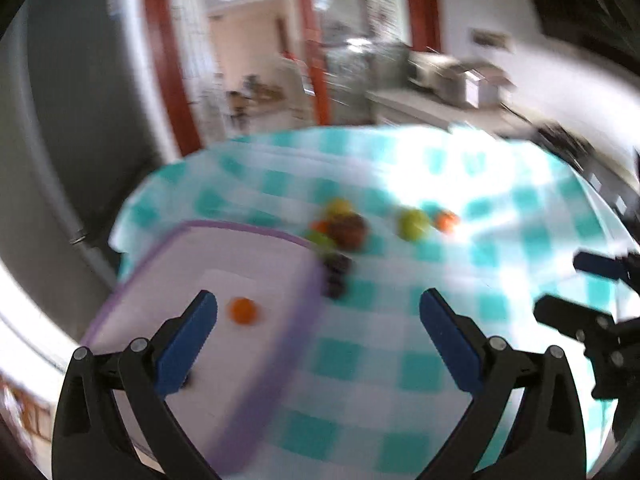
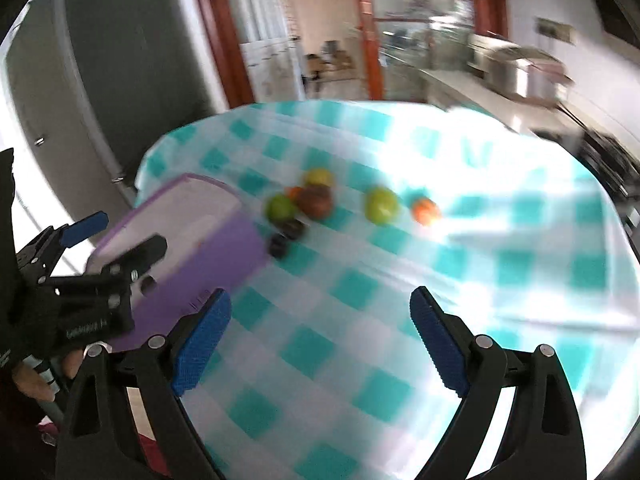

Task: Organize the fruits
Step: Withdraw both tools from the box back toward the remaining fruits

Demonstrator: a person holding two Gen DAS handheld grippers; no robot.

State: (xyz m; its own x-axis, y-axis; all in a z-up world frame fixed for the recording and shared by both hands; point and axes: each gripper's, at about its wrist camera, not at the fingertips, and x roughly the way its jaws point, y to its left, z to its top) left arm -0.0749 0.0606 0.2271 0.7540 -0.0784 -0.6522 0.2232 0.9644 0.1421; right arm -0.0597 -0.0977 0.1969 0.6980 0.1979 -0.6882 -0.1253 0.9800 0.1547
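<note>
A purple-rimmed container sits at the table's left; one small orange fruit lies inside it. Beside its far corner is a cluster: a yellow fruit, a dark red fruit, a green fruit and dark grapes. A green fruit and an orange fruit lie further right. My left gripper is open and empty above the container's right edge. My right gripper is open and empty over the cloth, short of the green fruit and the orange fruit. The container also shows in the right wrist view.
The round table wears a teal and white checked cloth. A grey fridge stands at the left, a red-framed doorway behind, and a counter with appliances at the back right. Both views are motion-blurred.
</note>
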